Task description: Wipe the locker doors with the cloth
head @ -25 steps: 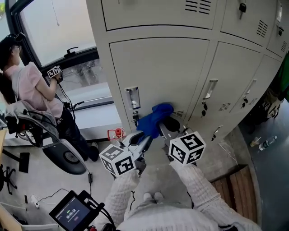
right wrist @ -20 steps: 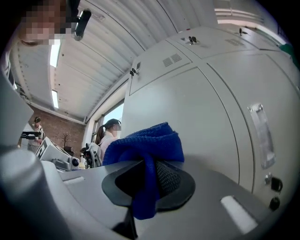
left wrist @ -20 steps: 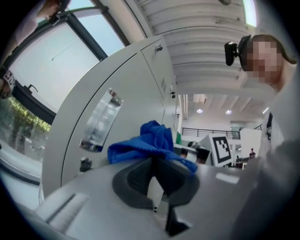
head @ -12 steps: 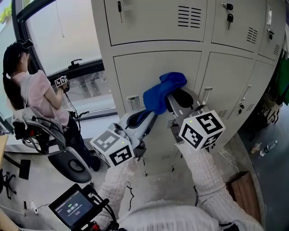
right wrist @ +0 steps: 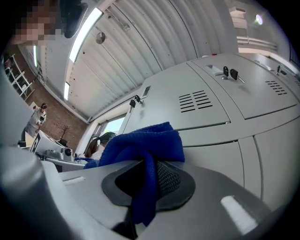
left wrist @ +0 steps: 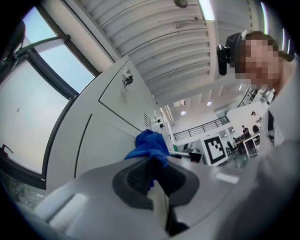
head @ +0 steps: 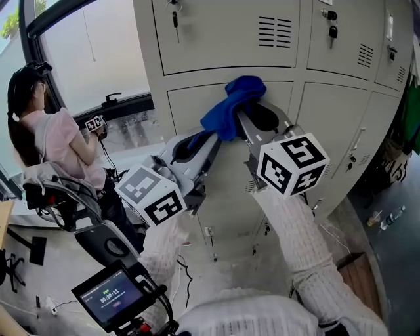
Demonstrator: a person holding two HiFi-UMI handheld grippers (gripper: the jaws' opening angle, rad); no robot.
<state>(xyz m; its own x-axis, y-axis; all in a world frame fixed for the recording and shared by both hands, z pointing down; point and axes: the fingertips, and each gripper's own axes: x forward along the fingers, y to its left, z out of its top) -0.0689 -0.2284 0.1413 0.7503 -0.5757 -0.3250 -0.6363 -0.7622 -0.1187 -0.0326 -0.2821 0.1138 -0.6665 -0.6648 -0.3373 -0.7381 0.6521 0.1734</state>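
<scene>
A blue cloth (head: 231, 108) is bunched against the grey locker door (head: 223, 157), near that door's top edge. My right gripper (head: 252, 118) is shut on the blue cloth (right wrist: 143, 150), which hangs down between its jaws. My left gripper (head: 197, 141) is shut on the cloth's other end (left wrist: 149, 147). Both grippers point up at the locker bank, side by side, left one slightly lower.
The upper locker doors (head: 223, 33) carry vents and keys (head: 174, 14). More doors with handles (head: 357, 141) run to the right. A person (head: 49, 141) stands at the window on the left, holding other grippers. A screen (head: 108, 298) sits at bottom left.
Both grippers have carried the cloth upward along the locker door, from near its lower handle to its top edge. The head view has tilted up with them.
</scene>
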